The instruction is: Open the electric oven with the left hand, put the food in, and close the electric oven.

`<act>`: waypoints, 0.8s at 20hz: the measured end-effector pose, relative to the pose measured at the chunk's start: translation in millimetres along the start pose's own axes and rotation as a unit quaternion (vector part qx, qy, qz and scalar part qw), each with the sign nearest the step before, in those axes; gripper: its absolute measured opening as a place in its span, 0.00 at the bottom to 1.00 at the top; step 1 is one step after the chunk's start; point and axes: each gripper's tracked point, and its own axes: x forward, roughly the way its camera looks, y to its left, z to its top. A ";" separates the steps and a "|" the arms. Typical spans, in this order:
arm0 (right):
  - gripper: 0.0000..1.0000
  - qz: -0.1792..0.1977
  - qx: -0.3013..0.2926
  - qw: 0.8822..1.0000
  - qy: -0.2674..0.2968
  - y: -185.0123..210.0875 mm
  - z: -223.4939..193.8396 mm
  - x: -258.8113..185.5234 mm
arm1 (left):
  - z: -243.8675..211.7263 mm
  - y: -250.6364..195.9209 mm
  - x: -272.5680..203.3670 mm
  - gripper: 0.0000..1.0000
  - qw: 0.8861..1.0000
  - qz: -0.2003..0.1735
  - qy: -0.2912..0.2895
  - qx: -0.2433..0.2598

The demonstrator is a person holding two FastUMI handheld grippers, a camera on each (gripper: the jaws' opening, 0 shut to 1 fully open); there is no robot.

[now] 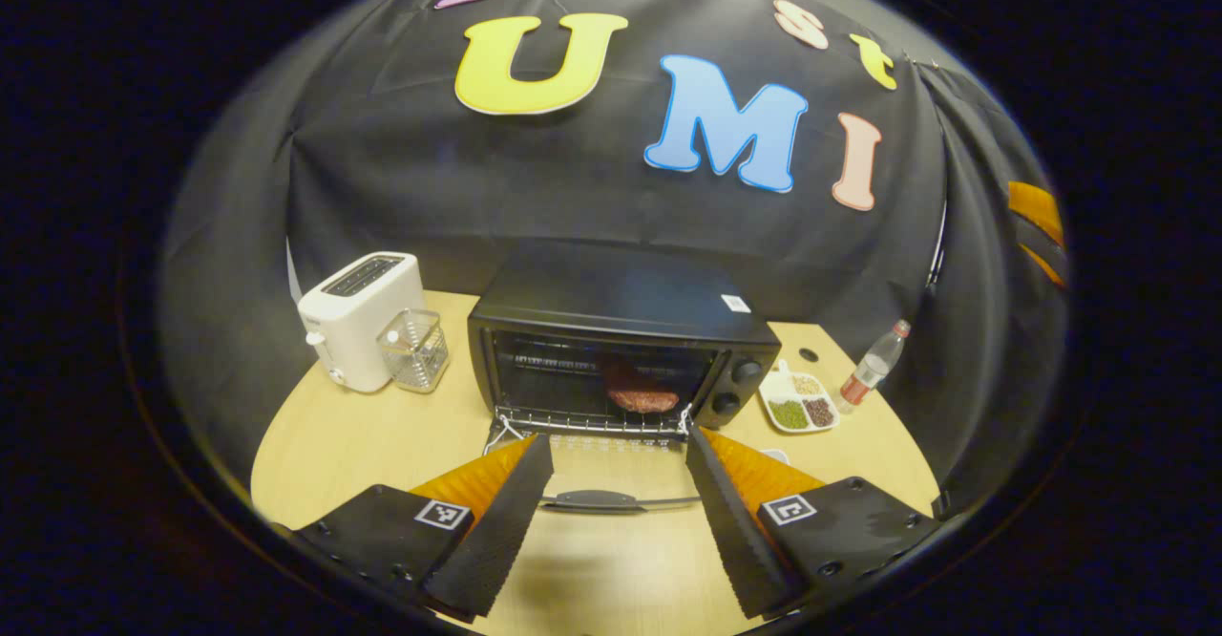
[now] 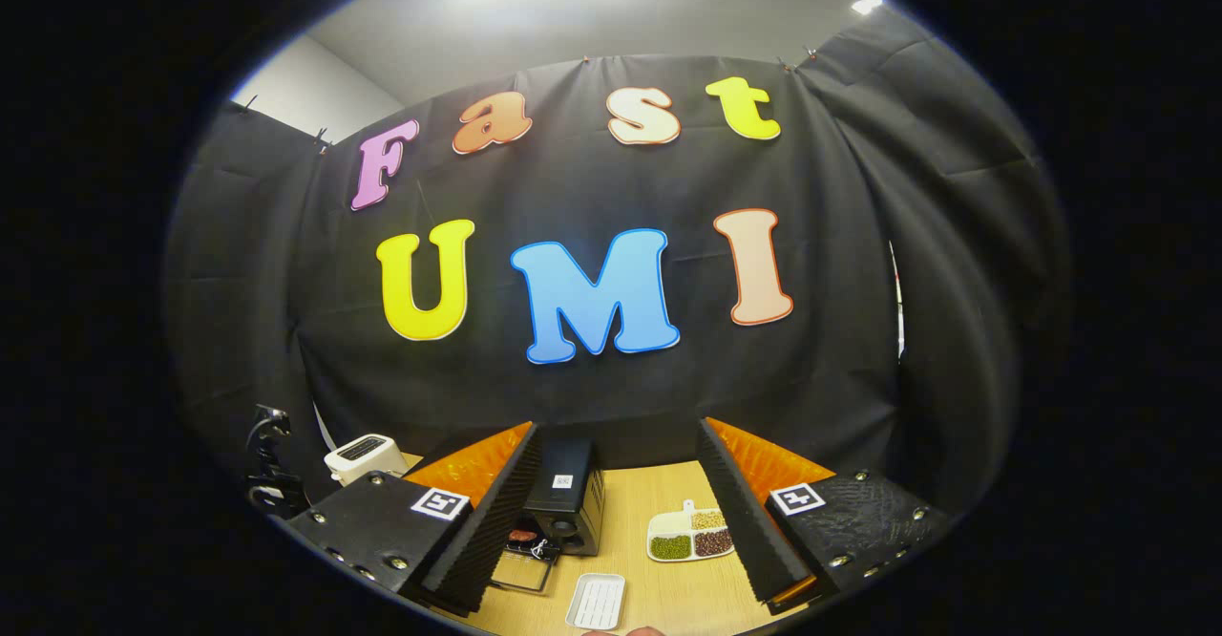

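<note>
Firstly, left gripper view: left tongs (image 1: 619, 459) spread apart, empty, before the electric oven (image 1: 621, 349) on the table (image 1: 334, 435); door (image 1: 597, 483) down, food (image 1: 638, 394) on the rack inside. Right gripper view: right tongs (image 2: 616, 469) apart, empty, above oven, sectioned dish (image 2: 689, 537) and white tray (image 2: 596, 601).

Dim booth, overhead glare, fisheye warping

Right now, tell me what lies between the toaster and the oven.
In the left gripper view, a clear ribbed glass container stands between the white toaster and the black oven, beside the toaster.
</note>
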 end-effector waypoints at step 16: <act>0.99 -0.051 0.018 0.998 0.036 -60.5 -34.2 -1.3 | -146.8 13.2 74.7 0.96 0.979 0.042 0.196 0.038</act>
